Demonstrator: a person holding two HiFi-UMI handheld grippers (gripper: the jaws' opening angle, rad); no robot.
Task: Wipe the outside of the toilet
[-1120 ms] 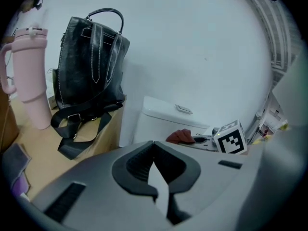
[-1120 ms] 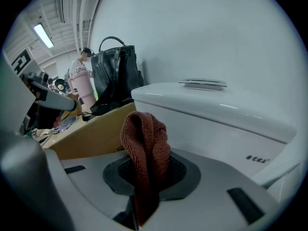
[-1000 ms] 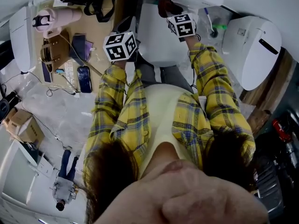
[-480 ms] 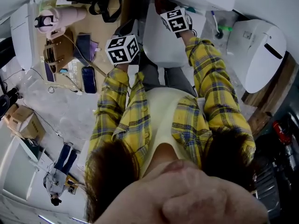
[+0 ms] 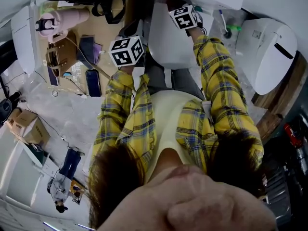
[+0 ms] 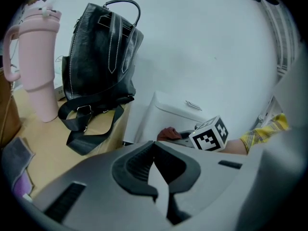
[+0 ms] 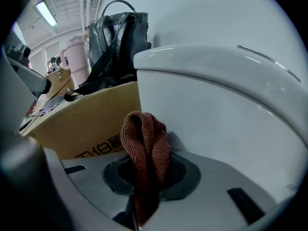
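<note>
The right gripper (image 7: 144,179) has its fingers clamped on a rust-brown cloth (image 7: 144,138). The cloth's bunched end sits just beside the white outer wall of the toilet (image 7: 226,109) — under the overhanging rim, with a cardboard box (image 7: 86,124) to its left. The left gripper (image 6: 156,160) hangs to the left of the toilet, fingers pressed together on nothing — a black bag (image 6: 98,57) and a pink tumbler (image 6: 36,57) stand beyond it.
</note>
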